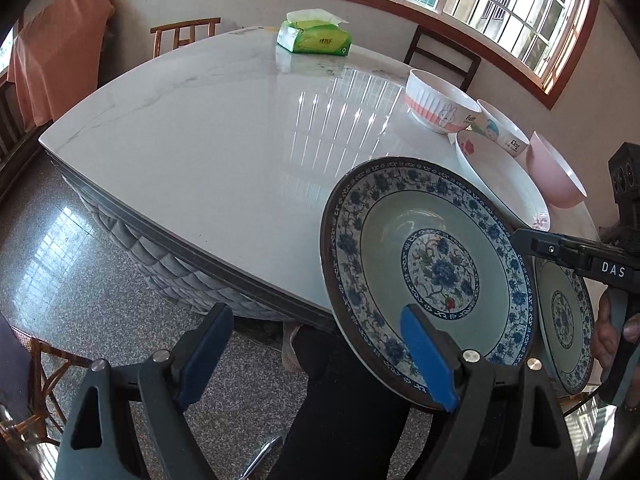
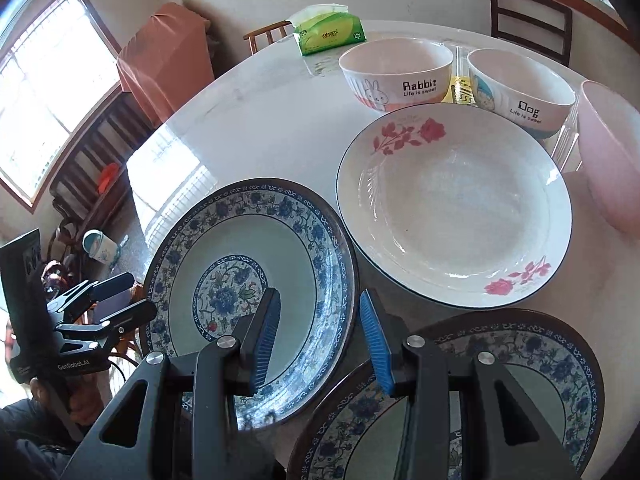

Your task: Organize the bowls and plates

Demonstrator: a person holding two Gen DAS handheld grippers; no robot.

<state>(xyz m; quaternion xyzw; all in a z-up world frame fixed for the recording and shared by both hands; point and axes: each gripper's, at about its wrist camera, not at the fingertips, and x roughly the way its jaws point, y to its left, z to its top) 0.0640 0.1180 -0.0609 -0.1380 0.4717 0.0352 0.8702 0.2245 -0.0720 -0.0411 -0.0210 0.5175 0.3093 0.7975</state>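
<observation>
Two blue-patterned plates fill my left wrist view: the near blue plate [image 1: 428, 276] overhangs the white table [image 1: 208, 152], the second blue plate [image 1: 566, 320] beside it. My left gripper [image 1: 316, 352] stands wide, one pad over the near plate's rim, nothing pinched. The right gripper [image 1: 520, 240] reaches in from the right.

From my right wrist view, the right gripper [image 2: 320, 344] straddles that plate's rim with jaws narrowed; whether the pads press it, I cannot tell. Behind sit a rose plate [image 2: 452, 204], rabbit bowl [image 2: 396, 76], dog bowl [image 2: 520, 92] and pink bowl [image 2: 612, 152].
</observation>
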